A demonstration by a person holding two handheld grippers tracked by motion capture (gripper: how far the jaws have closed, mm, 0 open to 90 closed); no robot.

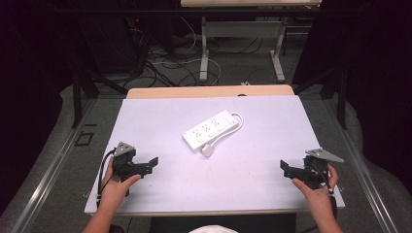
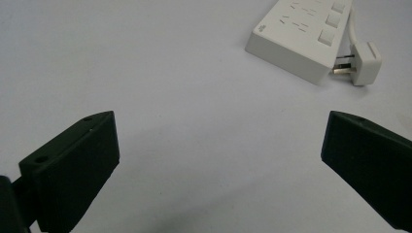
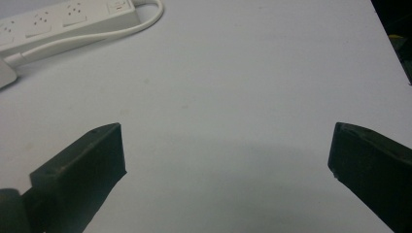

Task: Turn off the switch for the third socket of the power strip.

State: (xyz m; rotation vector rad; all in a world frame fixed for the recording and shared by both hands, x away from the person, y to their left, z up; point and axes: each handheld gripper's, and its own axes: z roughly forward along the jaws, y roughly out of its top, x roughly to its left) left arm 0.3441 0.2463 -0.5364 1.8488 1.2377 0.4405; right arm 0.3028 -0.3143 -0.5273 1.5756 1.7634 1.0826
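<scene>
A white power strip (image 1: pixel 211 128) lies at an angle in the middle of the white table top (image 1: pixel 145 121). Its cable (image 1: pixel 236 119) loops round its right end and back along the front to the white plug (image 1: pixel 208 151), which lies loose beside the strip. My left gripper (image 1: pixel 149 166) is held over the near left of the table, open and holding nothing. In the left gripper view the strip (image 2: pixel 301 39) and plug (image 2: pixel 364 63) lie ahead to the upper right of the open gripper (image 2: pixel 218 131). My right gripper (image 1: pixel 287 170) is at the near right, open (image 3: pixel 226 141), with the strip (image 3: pixel 68 19) far off at upper left.
The white top rests on a wooden table whose far edge (image 1: pixel 209 91) shows. Beyond it are a floor with tangled cables (image 1: pixel 165 63) and the legs of another table (image 1: pixel 204 53). Dark curtains stand at both sides.
</scene>
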